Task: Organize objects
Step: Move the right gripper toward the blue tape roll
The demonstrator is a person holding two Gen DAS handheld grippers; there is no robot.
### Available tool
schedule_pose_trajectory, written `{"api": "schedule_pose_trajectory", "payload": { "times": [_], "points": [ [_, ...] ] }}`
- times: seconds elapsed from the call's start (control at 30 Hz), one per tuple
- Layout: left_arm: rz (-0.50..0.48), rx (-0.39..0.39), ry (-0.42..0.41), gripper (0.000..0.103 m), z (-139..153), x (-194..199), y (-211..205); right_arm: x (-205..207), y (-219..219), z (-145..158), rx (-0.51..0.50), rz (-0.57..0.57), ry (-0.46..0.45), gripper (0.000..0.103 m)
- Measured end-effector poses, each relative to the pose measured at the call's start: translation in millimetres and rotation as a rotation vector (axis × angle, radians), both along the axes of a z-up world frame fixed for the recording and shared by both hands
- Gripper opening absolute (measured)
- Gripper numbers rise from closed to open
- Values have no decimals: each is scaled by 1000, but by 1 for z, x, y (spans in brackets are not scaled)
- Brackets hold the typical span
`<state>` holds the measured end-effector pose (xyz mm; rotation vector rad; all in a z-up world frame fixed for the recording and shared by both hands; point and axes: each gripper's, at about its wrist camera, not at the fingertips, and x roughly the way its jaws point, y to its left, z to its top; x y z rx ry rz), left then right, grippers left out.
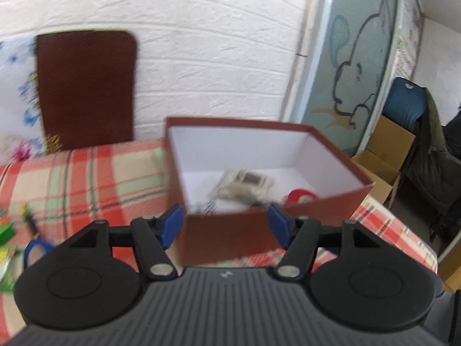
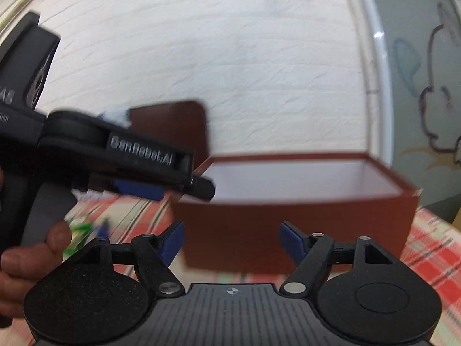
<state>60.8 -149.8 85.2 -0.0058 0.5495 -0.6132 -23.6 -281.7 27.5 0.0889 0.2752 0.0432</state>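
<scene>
Left tool (image 1: pixel 225 224): open, empty, just before the box wall.
Right tool (image 2: pixel 231 242): open, empty.
Box (image 1: pixel 230 230): on plaid bench (image 1: pixel 86 173), holding packet (image 1: pixel 242 186) and red item (image 1: pixel 299 195).
Risk: either tool nudging the light box off its spot.
Loose items (image 1: pixel 8 230): left, still unsorted.

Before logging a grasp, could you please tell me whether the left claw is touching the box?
Apart: the left wrist view shows the left claw open, short of the box.

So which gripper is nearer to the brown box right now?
Left, though not by much. The left gripper sits open right at the brown box front wall. The right gripper is also open, facing the same wall from slightly farther back.
</scene>
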Motion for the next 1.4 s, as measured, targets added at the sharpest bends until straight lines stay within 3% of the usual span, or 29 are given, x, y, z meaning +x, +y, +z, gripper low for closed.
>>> {"api": "schedule_pose_trajectory", "payload": {
  "times": [0.1, 0.33, 0.47, 0.6, 0.87, 1.13, 1.3, 1.4],
  "points": [
    [77, 25, 79, 67, -21, -3, 28, 3, 22, -13, -11, 63, 105, 71],
    [292, 182, 182, 67, -60, 0, 87, 21, 51, -35, -5, 113, 295, 71],
    [381, 225, 215, 67, -77, 8, 113, 26, 66, -40, -59, 126, 317, 73],
    [417, 271, 154, 68, -81, 8, 123, 27, 81, -42, -123, 147, 326, 76],
    [465, 299, 54, 84, -92, 21, 150, 39, 105, -44, -188, 210, 325, 75],
    [541, 237, 45, 96, -98, 41, 186, 84, 141, -43, -239, 304, 299, 68],
    [545, 198, 39, 96, -100, 39, 191, 122, 164, -44, -281, 341, 281, 69],
    [570, 126, 39, 93, -99, 37, 202, 136, 175, -44, -313, 364, 264, 69]
  ]
}}
